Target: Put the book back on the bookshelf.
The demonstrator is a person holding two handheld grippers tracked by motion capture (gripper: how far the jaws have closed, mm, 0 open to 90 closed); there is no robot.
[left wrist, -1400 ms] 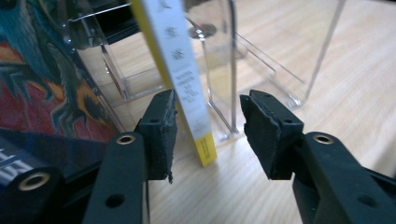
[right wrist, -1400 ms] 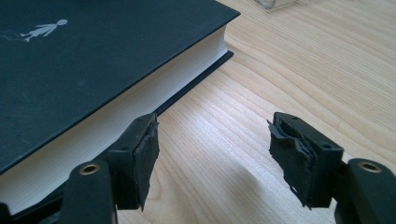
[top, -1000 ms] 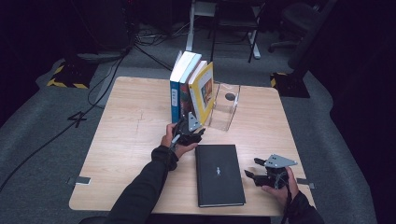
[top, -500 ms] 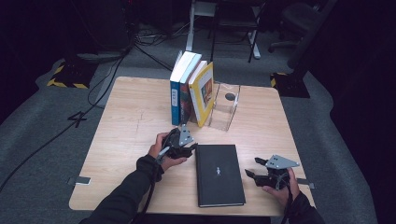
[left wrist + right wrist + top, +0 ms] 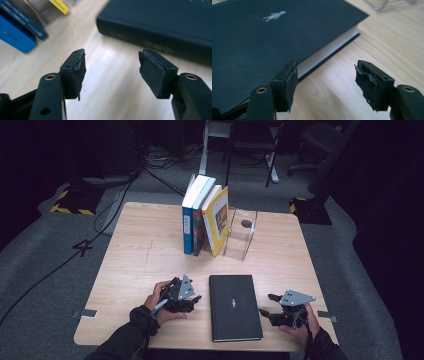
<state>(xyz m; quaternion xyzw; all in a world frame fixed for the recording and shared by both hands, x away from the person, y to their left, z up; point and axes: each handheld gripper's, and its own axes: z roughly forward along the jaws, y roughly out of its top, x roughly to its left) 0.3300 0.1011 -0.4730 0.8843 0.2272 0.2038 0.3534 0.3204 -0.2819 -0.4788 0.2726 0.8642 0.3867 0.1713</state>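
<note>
1. black book (image 5: 235,306) is lying flat near the front edge of the table (image 5: 145,245), cover up, between the two grippers.
2. left gripper (image 5: 192,299) is sitting just beside the book's spine side, not touching. its jaws have just been opening and are standing spread, with bare wood between the pads (image 5: 78,72).
3. right gripper (image 5: 266,312) is sitting at the page-edge side. its jaws have just been closing a bit but are standing apart, nothing pinched; the left pad (image 5: 291,83) is overlapping the book's edge in its own view, contact unclear.
4. judging the step: lining up on both sides to lift the book, probably toward the standing books (image 5: 205,220) leaning on the clear bookend (image 5: 240,237).
5. risks:
   - jaws coming in too high and riding over the cover, so only the cover is getting pinched and the book is flopping open.
   - one side gripping first and shoving the book across the wood, skewing it.
   - book is sitting close to the front edge, so a push toward the person could be tipping it off.
   - a shallow pinch on a heavy hardcover could be slipping mid-lift.
</note>
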